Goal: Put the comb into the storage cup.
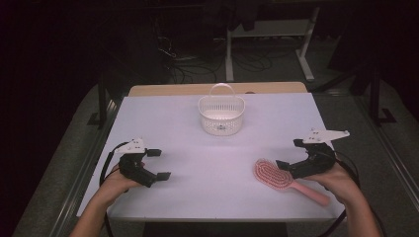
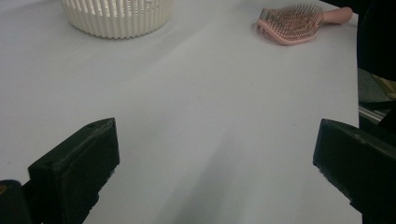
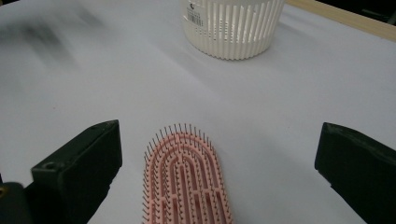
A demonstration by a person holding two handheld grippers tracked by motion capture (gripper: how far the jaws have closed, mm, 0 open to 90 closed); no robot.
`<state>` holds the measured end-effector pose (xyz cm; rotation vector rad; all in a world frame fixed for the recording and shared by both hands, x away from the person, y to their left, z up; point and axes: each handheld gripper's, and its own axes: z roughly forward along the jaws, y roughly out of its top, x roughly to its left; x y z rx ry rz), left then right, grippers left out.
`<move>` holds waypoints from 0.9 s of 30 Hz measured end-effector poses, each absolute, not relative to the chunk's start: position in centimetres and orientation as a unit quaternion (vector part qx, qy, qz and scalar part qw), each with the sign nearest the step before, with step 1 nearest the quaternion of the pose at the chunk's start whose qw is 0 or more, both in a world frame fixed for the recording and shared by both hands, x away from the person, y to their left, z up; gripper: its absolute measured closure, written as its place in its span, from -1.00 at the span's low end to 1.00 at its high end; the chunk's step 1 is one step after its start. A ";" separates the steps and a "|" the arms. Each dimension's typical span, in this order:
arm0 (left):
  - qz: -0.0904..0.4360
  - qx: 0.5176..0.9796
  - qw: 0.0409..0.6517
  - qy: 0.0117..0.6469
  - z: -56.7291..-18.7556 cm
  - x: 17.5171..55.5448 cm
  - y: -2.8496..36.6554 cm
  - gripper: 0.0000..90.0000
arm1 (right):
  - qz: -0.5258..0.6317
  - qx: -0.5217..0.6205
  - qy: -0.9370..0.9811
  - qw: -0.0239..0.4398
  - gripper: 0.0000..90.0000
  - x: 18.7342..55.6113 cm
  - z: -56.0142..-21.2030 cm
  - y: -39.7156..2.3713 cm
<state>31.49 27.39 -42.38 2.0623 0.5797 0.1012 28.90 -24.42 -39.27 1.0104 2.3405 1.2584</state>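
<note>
One light, stiff pink hairbrush (image 1: 273,174), well short of the basket (image 1: 221,114), lies bristles-up between the right gripper (image 1: 289,154)'s wide-apart jaws; its smooth handle probably gives the surest hold.

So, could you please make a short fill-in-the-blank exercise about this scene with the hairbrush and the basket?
1. The hairbrush is ____ in colour.
2. The white basket stands at the ____ side of the table.
3. The hairbrush lies between the open jaws of the ____ tool.
4. The left tool holds ____.

Missing words: pink; far; right; nothing
</note>
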 end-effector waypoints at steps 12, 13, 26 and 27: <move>0.042 0.844 0.478 0.238 -42.4 31.5 27.4 -0.99 | 0.435 0.355 0.815 0.142 -0.99 28.3 -39.0 -25.9; 0.042 0.846 0.476 0.237 -42.4 31.5 27.4 -0.99 | 0.434 0.356 0.816 0.139 -0.99 28.3 -39.0 -25.9; 0.043 0.845 0.477 0.238 -42.3 31.5 27.3 -0.99 | 0.397 0.364 0.832 0.134 -0.99 27.7 -39.5 -26.8; 0.043 0.845 0.477 0.238 -42.3 31.5 27.3 -0.99 | 0.394 0.364 0.833 0.134 -0.99 27.7 -39.5 -26.9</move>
